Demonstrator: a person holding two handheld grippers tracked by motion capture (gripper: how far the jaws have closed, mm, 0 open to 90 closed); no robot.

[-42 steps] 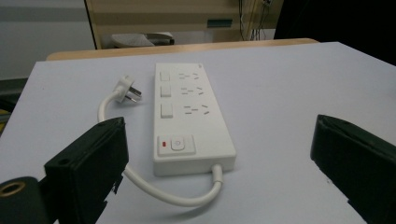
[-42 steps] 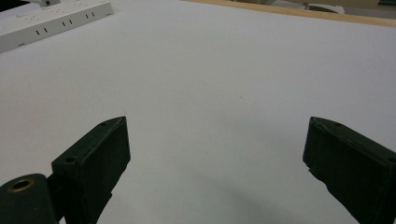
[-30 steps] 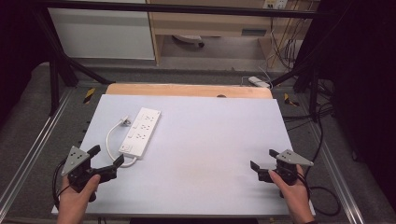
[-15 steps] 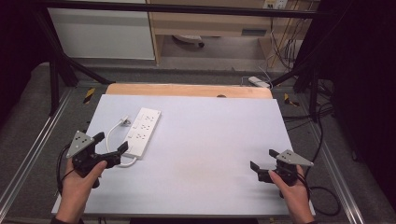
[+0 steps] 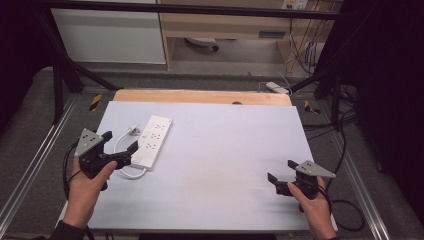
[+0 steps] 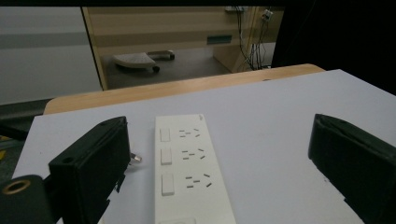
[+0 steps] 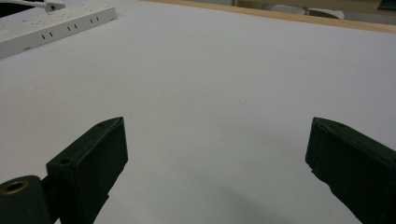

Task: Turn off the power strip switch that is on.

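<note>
A white power strip (image 5: 154, 140) lies flat on the left part of the pale table (image 5: 225, 165), its long side running from near the person toward the far wooden edge, slightly slanted. In the left gripper view the power strip (image 6: 187, 168) shows three rows of sockets, each with a small switch beside it. Its white cord (image 5: 124, 150) curls out in a loop from the near end, and the plug (image 5: 134, 129) rests on the table just left of the strip.

The left gripper (image 5: 119, 149) sits at the near end of the strip, held low over the table by the left hand (image 5: 87, 185). Its jaws stand wide apart and hold nothing; in the left gripper view the strip runs up between them, closer to the left jaw, without touching either one. The forearm comes in from the bottom left edge, and a grey three-cornered plate tops the gripper.

The right gripper (image 5: 278, 182) rests near the table's front right corner, well apart from the strip, gripped by the right hand (image 5: 312, 205). Its jaws are also spread wide and empty, pointing left across bare tabletop. In the right gripper view the strip (image 7: 56, 25) lies far off at the upper left.
</note>
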